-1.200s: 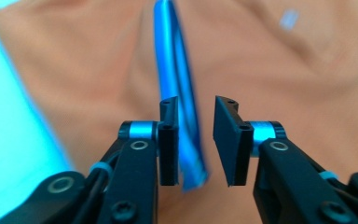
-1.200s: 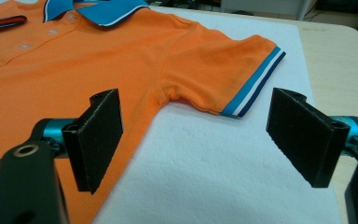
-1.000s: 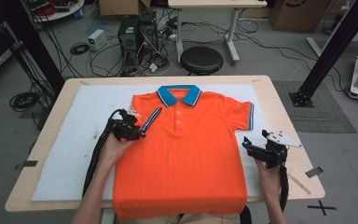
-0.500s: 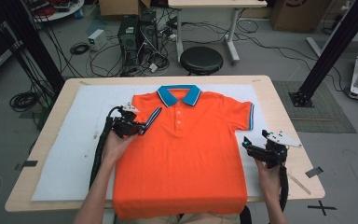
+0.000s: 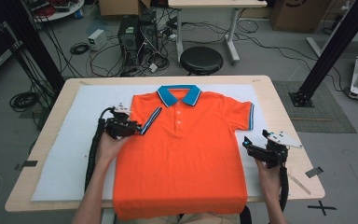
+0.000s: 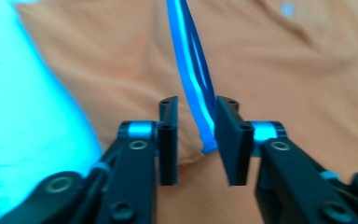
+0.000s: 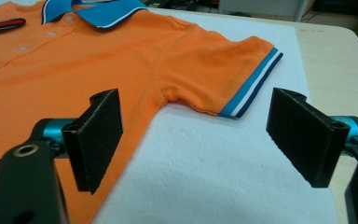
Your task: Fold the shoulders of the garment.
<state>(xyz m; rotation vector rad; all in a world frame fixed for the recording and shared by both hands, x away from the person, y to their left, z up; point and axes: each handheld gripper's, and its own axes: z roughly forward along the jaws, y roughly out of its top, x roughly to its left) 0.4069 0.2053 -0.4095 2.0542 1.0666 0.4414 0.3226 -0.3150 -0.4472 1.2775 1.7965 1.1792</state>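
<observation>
Lying flat and face up on a white pad (image 5: pixel 70 154) that covers the desk (image 5: pixel 37 154), an orange polo shirt (image 5: pixel 186 154) spreads from its blue collar (image 5: pixel 179 94) at the far side to a hem that hangs over the near edge. The fabric looks light, soft and limp, likely to sag and crease wherever it is lifted, so the firmer striped cuffs and seams seem the surest places to take hold. The left sleeve (image 5: pixel 145 122) lies folded in over the chest, its blue cuff (image 6: pixel 196 100) standing between the narrowly parted jaws of the left gripper (image 6: pixel 196 135), touching one jaw but not clamped. The right gripper (image 7: pixel 193 140) hovers wide apart and empty over the pad, near the outstretched right sleeve (image 7: pixel 235 63).
</observation>
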